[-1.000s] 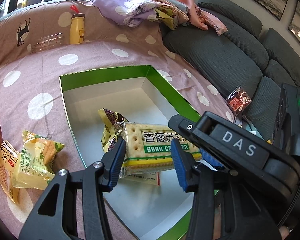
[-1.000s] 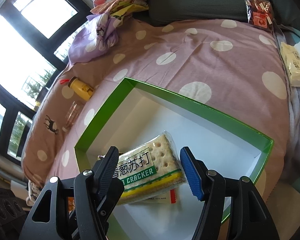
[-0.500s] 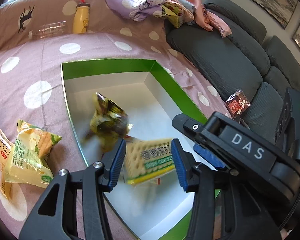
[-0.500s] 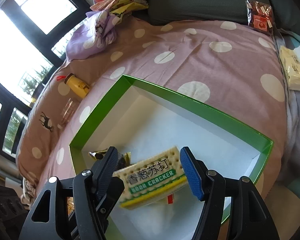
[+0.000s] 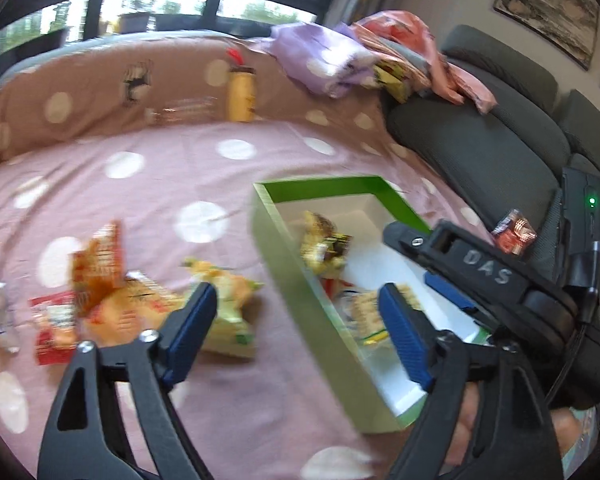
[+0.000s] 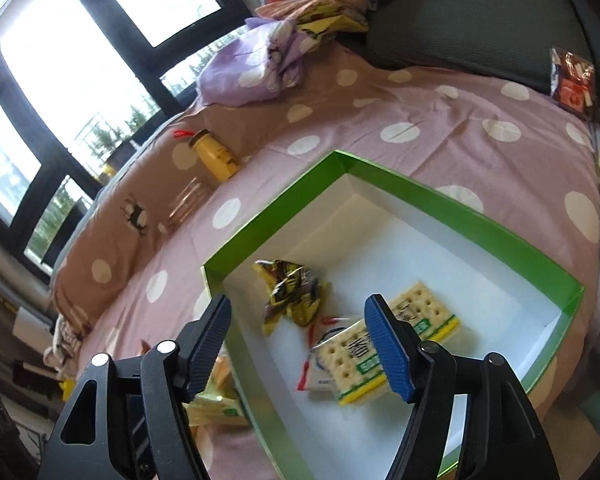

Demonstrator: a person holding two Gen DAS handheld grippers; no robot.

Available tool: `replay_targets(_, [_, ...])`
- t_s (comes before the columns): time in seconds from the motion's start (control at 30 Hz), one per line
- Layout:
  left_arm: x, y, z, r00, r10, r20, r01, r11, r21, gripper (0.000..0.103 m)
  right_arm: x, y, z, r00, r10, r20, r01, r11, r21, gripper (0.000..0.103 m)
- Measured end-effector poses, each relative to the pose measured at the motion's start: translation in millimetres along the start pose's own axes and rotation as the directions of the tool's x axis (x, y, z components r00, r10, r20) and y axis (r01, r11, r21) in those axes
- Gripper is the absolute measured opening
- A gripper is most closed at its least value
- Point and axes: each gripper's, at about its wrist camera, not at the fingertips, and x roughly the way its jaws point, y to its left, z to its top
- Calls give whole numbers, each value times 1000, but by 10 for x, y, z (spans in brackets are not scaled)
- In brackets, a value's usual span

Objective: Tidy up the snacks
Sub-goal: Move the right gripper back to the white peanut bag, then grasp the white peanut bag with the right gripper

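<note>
Crackers (image 6: 396, 344) lie flat on the white floor of the green box (image 6: 440, 196), toward its near end, two soda-cracker packs overlapping, with a small red-and-white wrapper tucked against them. Beside them, closer to the box's left wall, sits a crumpled yellow-and-dark snack bag (image 6: 290, 294). The right wrist view shows all of this sharply; in the left wrist view the same contents are smeared by motion blur, and the cracker packs are half hidden behind the right finger of the left tongs (image 5: 296, 326).

Both tongs stand wide apart and hold nothing. The right tongs (image 6: 300, 344) hover over the near left corner of the box, one finger outside its wall and one above the crackers. The left tongs straddle the box's left wall from outside.

Only the left wrist view takes in the loose snacks (image 5: 112, 292) still lying on the polka-dot sheet (image 5: 160, 168) left of the box: a pale green-and-yellow pack (image 5: 232, 312) just beside the wall, then orange and red packets farther out. It also shows the right tongs' black body, marked DAS, reaching over the box. Both views catch a yellow bottle (image 6: 214, 156) near the window and a red packet (image 6: 572, 80) against the grey sofa cushion.
</note>
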Motion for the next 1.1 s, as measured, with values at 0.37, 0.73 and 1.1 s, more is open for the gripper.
replay_targets(0.37, [-459,1599,-598,926,371,-70,-373,870,-323,94,283,849,-447,959,182,-217,-231,946,-227,83])
replay_targets(0.73, [-767,2341,-700,864,495,-89,-459,703,-544,93,576,1528,-1052,812,302,-500,-481,830,-281,83])
replay_targets(1.1, [-523,2839,-735,920,366,-141,-366,669,-647,91,1066,2613,-1541,680,276,-680,-591,755,-284,83])
